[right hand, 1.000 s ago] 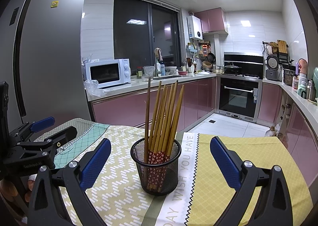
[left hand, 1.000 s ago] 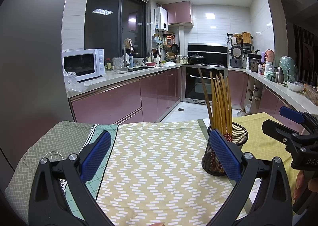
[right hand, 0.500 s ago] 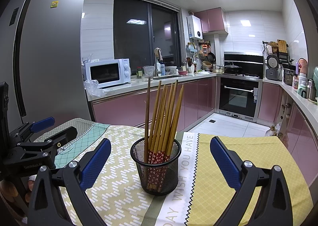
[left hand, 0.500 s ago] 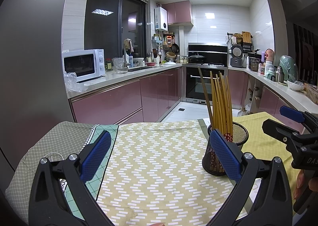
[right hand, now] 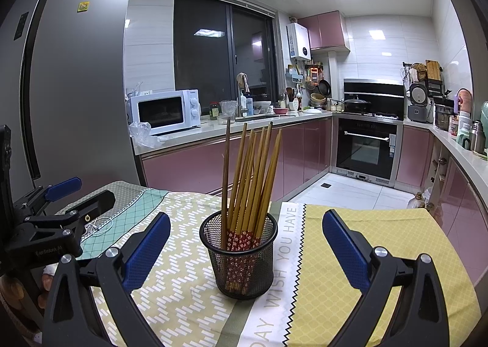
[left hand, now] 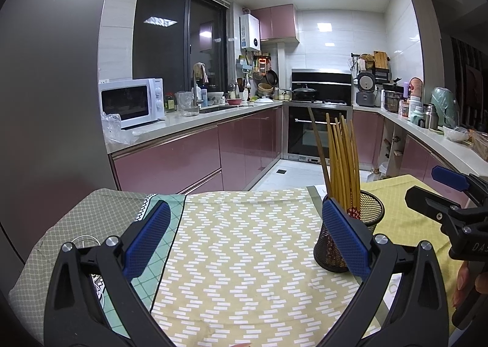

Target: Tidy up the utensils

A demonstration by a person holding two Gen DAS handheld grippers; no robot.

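I am holding the left hand-held gripper [left hand: 244, 237] wide open and empty, left of the black mesh cup [right hand: 241, 258], chopsticks [right hand: 253, 176] standing inside the cup on the worktop cloth [right hand: 366, 237], right hand-held gripper [right hand: 246, 243] spreading wide around the cup, gripping nothing
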